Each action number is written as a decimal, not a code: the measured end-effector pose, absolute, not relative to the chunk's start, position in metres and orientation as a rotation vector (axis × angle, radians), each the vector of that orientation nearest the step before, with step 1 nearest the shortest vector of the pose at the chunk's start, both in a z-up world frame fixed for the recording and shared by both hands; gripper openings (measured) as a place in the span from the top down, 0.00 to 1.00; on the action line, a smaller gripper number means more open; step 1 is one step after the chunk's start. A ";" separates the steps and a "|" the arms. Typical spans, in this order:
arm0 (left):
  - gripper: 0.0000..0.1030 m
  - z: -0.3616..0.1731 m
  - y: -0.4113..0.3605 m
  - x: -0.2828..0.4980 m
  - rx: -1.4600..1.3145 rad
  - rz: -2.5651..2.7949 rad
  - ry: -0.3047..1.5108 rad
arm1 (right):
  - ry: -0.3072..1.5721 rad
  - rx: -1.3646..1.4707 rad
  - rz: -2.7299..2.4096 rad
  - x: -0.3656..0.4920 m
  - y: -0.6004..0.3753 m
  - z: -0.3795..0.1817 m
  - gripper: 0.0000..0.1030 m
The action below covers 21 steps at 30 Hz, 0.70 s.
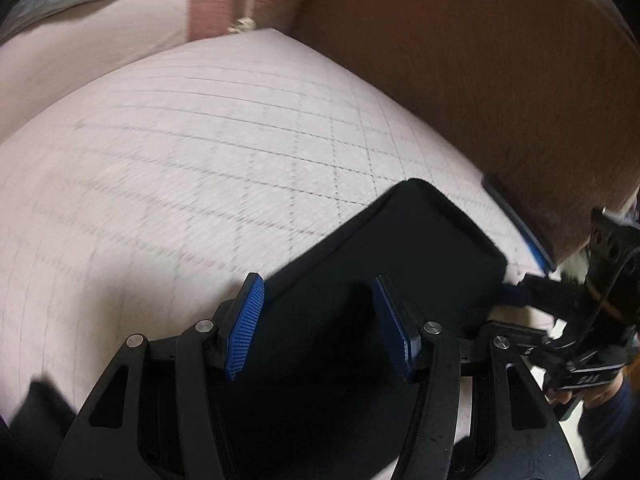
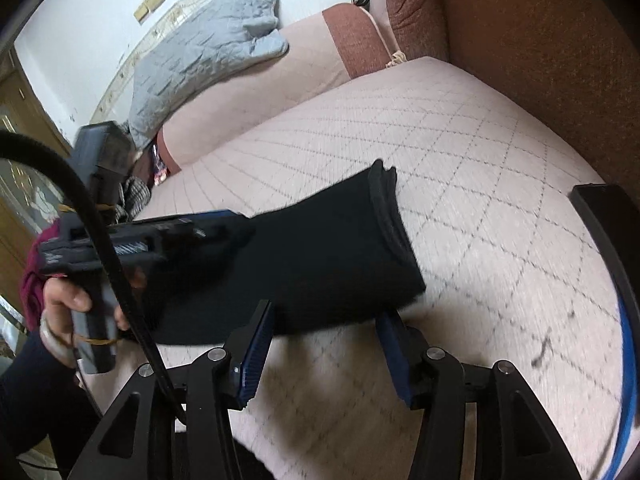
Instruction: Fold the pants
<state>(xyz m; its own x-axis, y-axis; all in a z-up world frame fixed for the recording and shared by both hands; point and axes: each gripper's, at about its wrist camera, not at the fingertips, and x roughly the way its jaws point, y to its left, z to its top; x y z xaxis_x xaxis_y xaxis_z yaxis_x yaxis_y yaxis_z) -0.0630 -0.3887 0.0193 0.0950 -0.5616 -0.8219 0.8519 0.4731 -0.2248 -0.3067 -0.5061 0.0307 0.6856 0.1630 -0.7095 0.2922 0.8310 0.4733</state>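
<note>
Folded black pants point(image 2: 320, 256) lie on a quilted pink cushion point(image 2: 480, 168). The left gripper point(image 1: 320, 320) hovers over them, fingers apart. At five o'clock of the pants, the right gripper point(image 2: 324, 344) is also spread wide, holding nothing.

Soft indoor light, motion blur, heavy fisheye bending, dark vignetted corners.

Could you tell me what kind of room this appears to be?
Probably a home living room: a pink quilted sofa seat, a brown upholstered backrest, and a grey quilted blanket lying beyond.
</note>
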 end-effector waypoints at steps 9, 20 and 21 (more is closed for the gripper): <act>0.28 0.006 -0.416 -0.053 0.455 -1.166 0.981 | 0.699 0.754 -0.077 -0.304 -0.525 0.017 0.51; 0.76 0.008 -0.426 -0.063 0.470 -1.283 0.956 | 0.593 0.852 -0.037 -0.302 -0.527 0.022 0.91; 0.86 0.010 -0.423 -0.064 0.452 -1.276 0.950 | 0.594 0.833 -0.030 -0.301 -0.523 0.028 0.91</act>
<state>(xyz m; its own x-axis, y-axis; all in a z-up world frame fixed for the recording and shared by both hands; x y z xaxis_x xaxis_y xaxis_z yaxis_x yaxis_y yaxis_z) -0.0636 -0.4227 0.0104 -0.0024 -0.5990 -0.8007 0.9390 0.2741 -0.2078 -0.3012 -0.5228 0.0276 0.8380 0.2017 -0.5071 0.2514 0.6820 0.6867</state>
